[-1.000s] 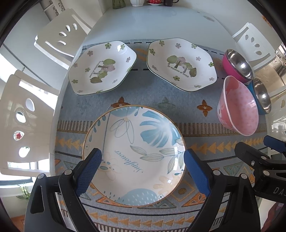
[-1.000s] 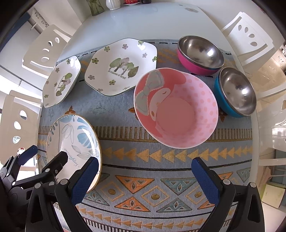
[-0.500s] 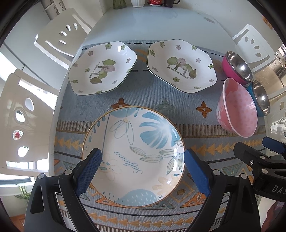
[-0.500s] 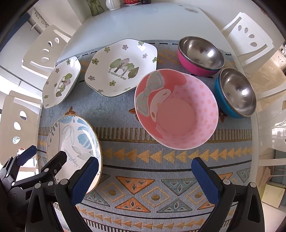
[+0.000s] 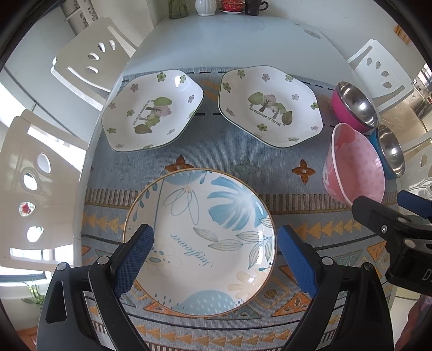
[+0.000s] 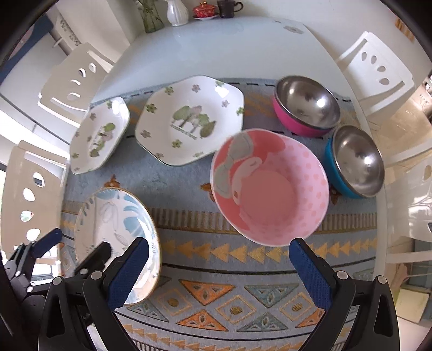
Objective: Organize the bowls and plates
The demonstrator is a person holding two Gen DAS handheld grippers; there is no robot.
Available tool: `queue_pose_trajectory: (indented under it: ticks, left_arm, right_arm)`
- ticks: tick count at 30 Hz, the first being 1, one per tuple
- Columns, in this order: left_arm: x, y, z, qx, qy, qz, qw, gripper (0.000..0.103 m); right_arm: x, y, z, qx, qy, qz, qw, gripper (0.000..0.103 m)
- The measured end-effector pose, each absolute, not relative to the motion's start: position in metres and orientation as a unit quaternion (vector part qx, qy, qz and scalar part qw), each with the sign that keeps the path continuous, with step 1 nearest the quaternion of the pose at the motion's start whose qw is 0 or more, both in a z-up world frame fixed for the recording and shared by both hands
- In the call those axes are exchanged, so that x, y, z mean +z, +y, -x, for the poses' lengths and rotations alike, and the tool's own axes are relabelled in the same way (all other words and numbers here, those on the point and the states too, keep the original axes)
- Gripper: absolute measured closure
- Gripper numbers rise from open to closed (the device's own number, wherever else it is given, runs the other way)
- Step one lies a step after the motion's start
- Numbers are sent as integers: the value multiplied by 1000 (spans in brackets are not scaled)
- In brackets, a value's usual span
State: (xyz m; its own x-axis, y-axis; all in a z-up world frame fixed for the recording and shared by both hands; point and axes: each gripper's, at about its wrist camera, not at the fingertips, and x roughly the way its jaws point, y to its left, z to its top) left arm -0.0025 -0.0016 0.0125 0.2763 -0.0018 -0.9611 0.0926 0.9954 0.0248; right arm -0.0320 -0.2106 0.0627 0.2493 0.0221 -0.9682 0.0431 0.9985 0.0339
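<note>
A round blue-leaf plate (image 5: pixel 201 240) lies on the patterned mat, and my open left gripper (image 5: pixel 216 253) hovers above its near half, one finger at each side. Two hexagonal tree-print plates (image 5: pixel 152 110) (image 5: pixel 270 106) lie side by side at the far edge of the mat. A pink cartoon bowl (image 6: pixel 270 186) stands just ahead of my open, empty right gripper (image 6: pixel 218 266). Behind it are a magenta steel-lined bowl (image 6: pixel 306 105) and a blue steel-lined bowl (image 6: pixel 355 162). The round plate also shows in the right wrist view (image 6: pixel 116 237).
The mat (image 6: pixel 216 291) covers the near half of a white table (image 5: pixel 229 40). White chairs (image 5: pixel 89 62) (image 6: pixel 375 70) stand on both sides. A vase and cups (image 6: pixel 205 10) sit at the far table end.
The right gripper has moved forward and slightly down toward the pink bowl, which now looks larger and nearer. The left gripper has barely moved over the round plate.
</note>
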Motion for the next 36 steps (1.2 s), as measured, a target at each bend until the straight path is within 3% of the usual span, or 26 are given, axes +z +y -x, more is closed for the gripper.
queue_pose_trajectory:
  ticks: [26, 36]
  left_arm:
    - [23, 21, 30, -9, 584, -18, 812, 13]
    - [-8, 35, 65, -11, 612, -15, 791, 14]
  right_arm:
    - [74, -205, 56, 5, 604, -53, 795, 0]
    - [48, -189, 89, 12, 625, -38, 779, 0]
